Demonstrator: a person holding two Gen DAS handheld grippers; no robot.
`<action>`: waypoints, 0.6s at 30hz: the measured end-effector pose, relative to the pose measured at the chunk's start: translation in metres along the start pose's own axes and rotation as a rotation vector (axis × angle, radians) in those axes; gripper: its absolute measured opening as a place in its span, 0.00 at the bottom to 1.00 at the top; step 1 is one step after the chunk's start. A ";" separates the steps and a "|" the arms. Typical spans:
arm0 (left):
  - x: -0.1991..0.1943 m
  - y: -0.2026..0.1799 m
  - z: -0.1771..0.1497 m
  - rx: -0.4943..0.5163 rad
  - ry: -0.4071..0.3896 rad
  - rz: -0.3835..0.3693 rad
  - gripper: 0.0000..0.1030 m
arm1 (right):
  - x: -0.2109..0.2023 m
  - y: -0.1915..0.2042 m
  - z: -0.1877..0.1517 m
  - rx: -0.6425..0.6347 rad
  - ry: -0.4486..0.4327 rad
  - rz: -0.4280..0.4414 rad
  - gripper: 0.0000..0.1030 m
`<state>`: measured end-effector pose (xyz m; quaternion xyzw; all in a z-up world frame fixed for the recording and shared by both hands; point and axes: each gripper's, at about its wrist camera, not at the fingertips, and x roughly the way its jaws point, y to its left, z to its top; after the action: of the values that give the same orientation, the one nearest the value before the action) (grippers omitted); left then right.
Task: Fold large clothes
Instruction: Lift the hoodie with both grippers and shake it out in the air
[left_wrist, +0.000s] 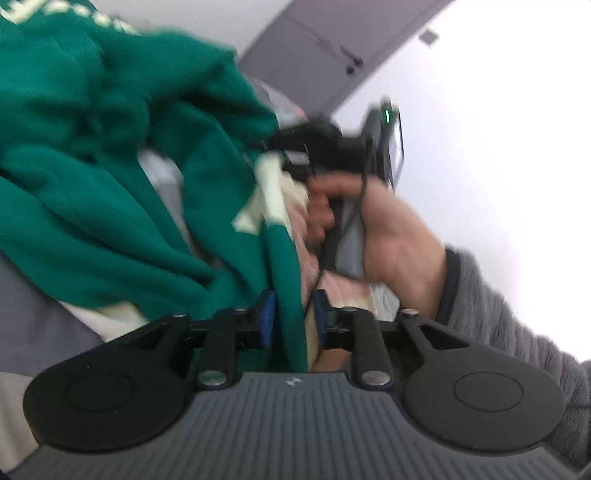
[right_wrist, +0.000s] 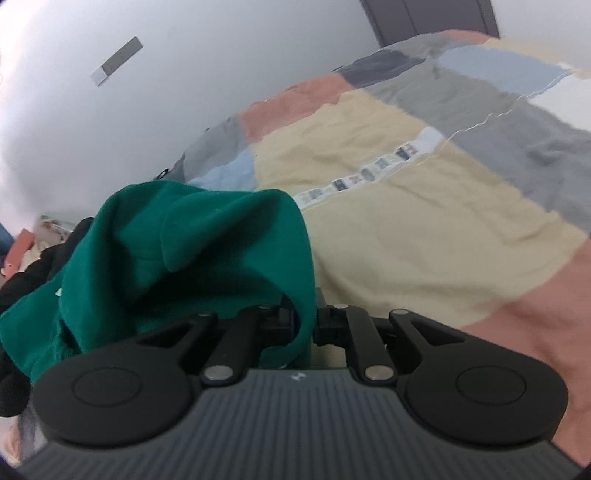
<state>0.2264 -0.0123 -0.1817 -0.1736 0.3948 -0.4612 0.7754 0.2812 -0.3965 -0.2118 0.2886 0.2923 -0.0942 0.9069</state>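
A big green sweatshirt (left_wrist: 110, 166) with cream trim (left_wrist: 266, 192) hangs bunched and lifted in the left wrist view. A strip of its fabric runs between the blue pads (left_wrist: 267, 321) of my left gripper (left_wrist: 293, 321). The jaws stand apart, with a gap beside the right pad. Farther right, a person's hand (left_wrist: 391, 229) in a grey sleeve holds the other gripper's handle at the garment's cream edge. In the right wrist view my right gripper (right_wrist: 306, 321) is shut on a fold of the green sweatshirt (right_wrist: 184, 251), which drapes to the left.
A patchwork bedspread (right_wrist: 406, 221) in cream, grey, pink and blue lies under and beyond the garment. Dark clothes (right_wrist: 22, 288) are piled at the left edge. White walls and a grey door (left_wrist: 314, 48) stand behind.
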 end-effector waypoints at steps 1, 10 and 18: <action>-0.014 0.003 0.003 -0.009 -0.045 0.015 0.51 | -0.004 0.002 -0.002 -0.017 -0.007 -0.013 0.11; -0.092 0.085 0.030 -0.292 -0.285 0.348 0.61 | -0.033 0.010 -0.016 -0.074 -0.028 0.006 0.23; -0.042 0.142 0.034 -0.490 -0.218 0.467 0.61 | -0.046 0.013 -0.063 -0.013 0.155 0.162 0.77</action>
<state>0.3238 0.0935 -0.2315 -0.3078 0.4378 -0.1420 0.8327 0.2182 -0.3490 -0.2206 0.3117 0.3381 0.0039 0.8880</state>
